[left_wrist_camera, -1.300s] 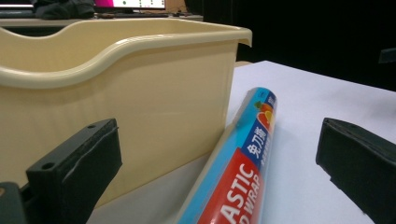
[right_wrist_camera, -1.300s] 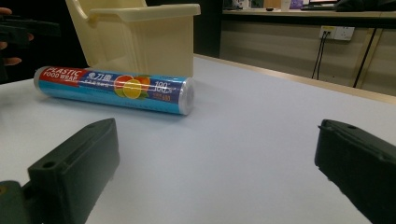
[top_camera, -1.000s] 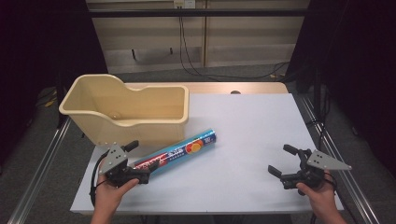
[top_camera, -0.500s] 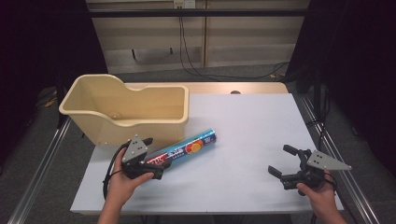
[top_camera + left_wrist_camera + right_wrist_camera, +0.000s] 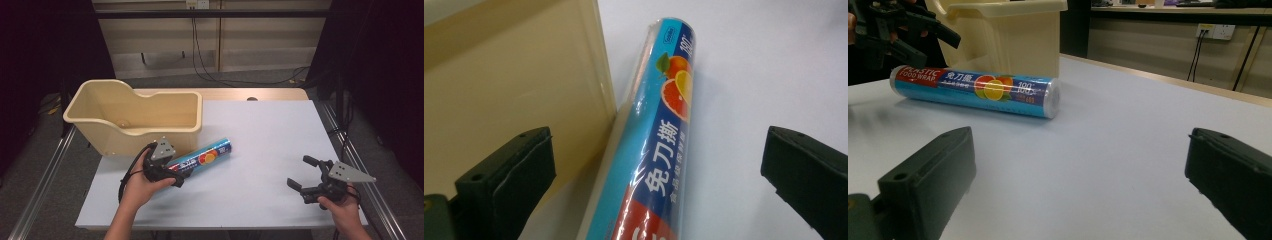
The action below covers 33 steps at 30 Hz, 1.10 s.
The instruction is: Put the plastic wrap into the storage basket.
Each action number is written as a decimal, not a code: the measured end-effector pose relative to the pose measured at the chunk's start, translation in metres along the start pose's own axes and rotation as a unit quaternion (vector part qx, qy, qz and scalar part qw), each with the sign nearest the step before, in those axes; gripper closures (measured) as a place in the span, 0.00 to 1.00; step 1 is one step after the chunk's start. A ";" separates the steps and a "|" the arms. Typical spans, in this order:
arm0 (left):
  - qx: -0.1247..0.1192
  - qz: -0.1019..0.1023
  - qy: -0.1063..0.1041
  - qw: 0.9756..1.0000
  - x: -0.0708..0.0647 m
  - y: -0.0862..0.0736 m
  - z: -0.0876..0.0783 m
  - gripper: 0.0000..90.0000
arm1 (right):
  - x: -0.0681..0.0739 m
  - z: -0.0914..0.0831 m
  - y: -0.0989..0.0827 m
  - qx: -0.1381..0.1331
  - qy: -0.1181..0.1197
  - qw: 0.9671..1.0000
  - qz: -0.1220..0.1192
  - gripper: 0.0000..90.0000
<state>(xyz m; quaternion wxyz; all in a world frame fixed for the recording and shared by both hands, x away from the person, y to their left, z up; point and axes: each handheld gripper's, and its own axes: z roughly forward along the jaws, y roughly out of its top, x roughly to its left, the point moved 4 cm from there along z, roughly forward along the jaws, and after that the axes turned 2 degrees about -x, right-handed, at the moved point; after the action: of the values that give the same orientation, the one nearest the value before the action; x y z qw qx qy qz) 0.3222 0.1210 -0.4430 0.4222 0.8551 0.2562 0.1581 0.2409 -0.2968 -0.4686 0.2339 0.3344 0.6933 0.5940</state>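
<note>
Over the last second the left tool has travelled from the near-left part of the bench up to the near end of the blue plastic-wrapped roll of cling film, while the right tool has kept its place near the front right corner.

In the left gripper view the left tool's two black jaws stand wide apart, one on each side of the roll, gripping nothing; whether either jaw touches the wrapper cannot be told. The right tool's jaws are also spread wide and empty, pointing across the bench toward the roll.

The white-topped rectangular bench has broad bare surface between the roll and the right tool, and more toward its far right corner. The right tool sits close to the front and right edges. A strip of pale wood shows along the far edge. One cream plastic tub with a stepped rim stands at the far left, its front wall just beside the roll's near end.

Counted: one roll, one tub, two tools, two hands.

The roll lies on its side, slanting from the left tool up and rightward, left of the bench's middle. Its wrapper is blue with a red band reading "PLASTIC FOOD WRAP", white Chinese characters and a picture of cut oranges, and it shines under the light.
</note>
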 end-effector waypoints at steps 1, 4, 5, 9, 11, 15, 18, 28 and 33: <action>0.003 -0.001 -0.002 1.000 0.000 0.002 0.002 0.01 | 0.000 0.000 0.000 0.001 0.000 1.000 0.000 0.00; 0.022 0.005 -0.010 1.000 -0.001 0.006 0.007 0.01 | 0.000 0.000 0.000 0.001 0.002 1.000 -0.001 0.00; 0.027 0.007 -0.012 1.000 -0.002 0.007 0.009 0.01 | 0.000 0.000 0.000 0.002 0.002 1.000 -0.001 0.00; 0.053 0.019 -0.023 0.998 -0.004 0.013 0.016 0.01 | 0.000 0.000 -0.001 0.002 0.002 1.000 -0.001 0.00; 0.058 0.018 -0.027 0.998 -0.005 0.014 0.018 0.01 | 0.000 0.000 -0.001 0.002 0.002 1.000 -0.002 0.00; 0.098 0.028 -0.041 0.994 -0.007 0.017 0.027 0.01 | 0.000 0.000 -0.001 0.002 0.004 1.000 -0.002 0.00; 0.117 0.030 -0.049 0.992 -0.009 0.019 0.031 0.03 | 0.001 0.000 -0.001 0.003 0.005 1.000 -0.002 0.00; 0.189 0.032 -0.049 0.980 -0.010 0.020 0.044 0.06 | 0.001 0.000 -0.001 0.005 0.008 1.000 -0.004 0.00; 0.218 0.043 -0.042 0.974 -0.009 0.020 0.049 0.08 | 0.001 -0.001 -0.001 0.004 0.008 1.000 -0.004 0.00</action>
<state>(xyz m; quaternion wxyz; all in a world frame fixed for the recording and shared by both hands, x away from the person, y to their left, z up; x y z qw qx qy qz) 0.3450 0.0740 -0.4566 0.2285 0.9426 0.2298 0.0804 0.2400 -0.2969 -0.4695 0.2289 0.3278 0.6991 0.5928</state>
